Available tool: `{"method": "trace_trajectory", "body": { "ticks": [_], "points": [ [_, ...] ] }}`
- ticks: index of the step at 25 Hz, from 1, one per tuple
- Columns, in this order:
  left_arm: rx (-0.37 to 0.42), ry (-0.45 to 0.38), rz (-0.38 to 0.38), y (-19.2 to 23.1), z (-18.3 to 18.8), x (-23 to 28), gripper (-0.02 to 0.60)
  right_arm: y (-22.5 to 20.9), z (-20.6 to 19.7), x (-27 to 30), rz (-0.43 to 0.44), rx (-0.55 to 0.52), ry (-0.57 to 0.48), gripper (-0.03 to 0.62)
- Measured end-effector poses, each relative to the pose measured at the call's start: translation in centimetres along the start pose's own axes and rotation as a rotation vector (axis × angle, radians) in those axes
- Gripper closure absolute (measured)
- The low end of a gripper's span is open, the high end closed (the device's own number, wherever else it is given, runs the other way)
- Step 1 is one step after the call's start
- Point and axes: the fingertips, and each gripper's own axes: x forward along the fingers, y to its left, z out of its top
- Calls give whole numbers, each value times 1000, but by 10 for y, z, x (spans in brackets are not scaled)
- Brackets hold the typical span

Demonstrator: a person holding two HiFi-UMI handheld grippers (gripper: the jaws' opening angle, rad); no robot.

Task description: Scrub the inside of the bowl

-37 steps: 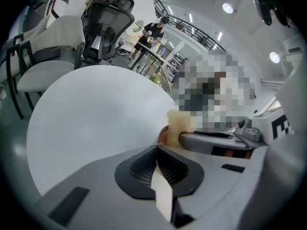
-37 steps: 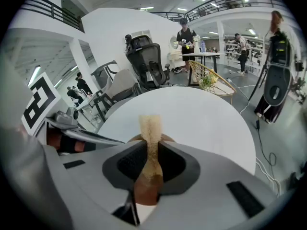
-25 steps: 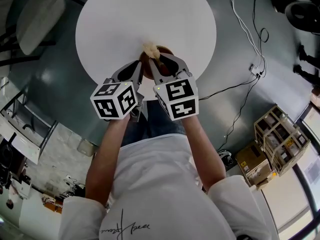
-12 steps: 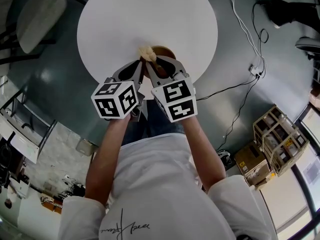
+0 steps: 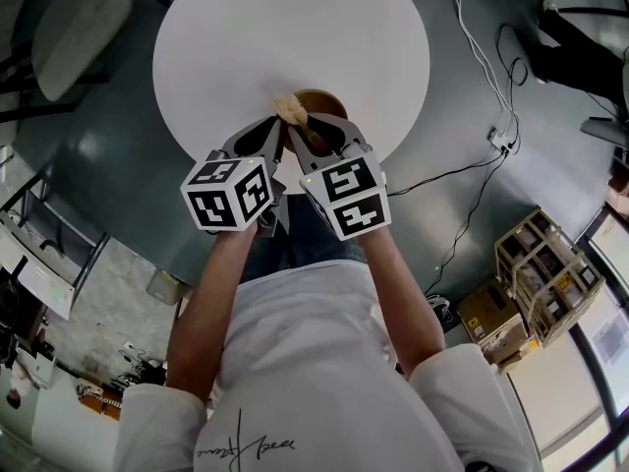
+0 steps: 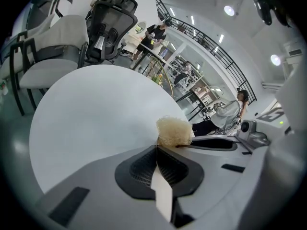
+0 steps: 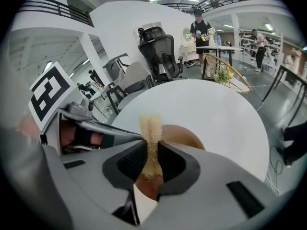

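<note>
A brown wooden bowl point(image 5: 324, 101) sits near the front edge of the round white table point(image 5: 285, 28). My right gripper point(image 5: 300, 121) is shut on a beige fibrous scrubber point(image 7: 151, 126), whose tuft stands up over the bowl point(image 7: 180, 134) in the right gripper view. My left gripper point(image 5: 278, 124) has its jaws together at the bowl's left rim, its tip right against the scrubber point(image 6: 173, 131). Nothing shows between the left jaws, and the bowl is hidden below them in the left gripper view.
White chairs point(image 5: 74, 23) stand at the table's far left, and a black office chair point(image 7: 160, 51) stands behind it. Cables and a power strip point(image 5: 504, 138) lie on the floor at right, near wooden crates point(image 5: 541, 268). People stand far off point(image 7: 198, 28).
Both grippers have edged slightly nearer and leftward with the scrubber, so more of the bowl's far rim shows now.
</note>
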Motion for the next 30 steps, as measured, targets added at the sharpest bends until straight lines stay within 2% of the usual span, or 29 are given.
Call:
{"method": "trace_trajectory", "body": {
  "ticks": [19, 30],
  "points": [
    [-20, 0, -14, 0, 4, 2, 569, 0, -11, -2, 28, -73, 90, 508],
    [-22, -9, -8, 0, 10, 1, 569, -8, -15, -11, -4, -123, 128, 508]
  ]
}}
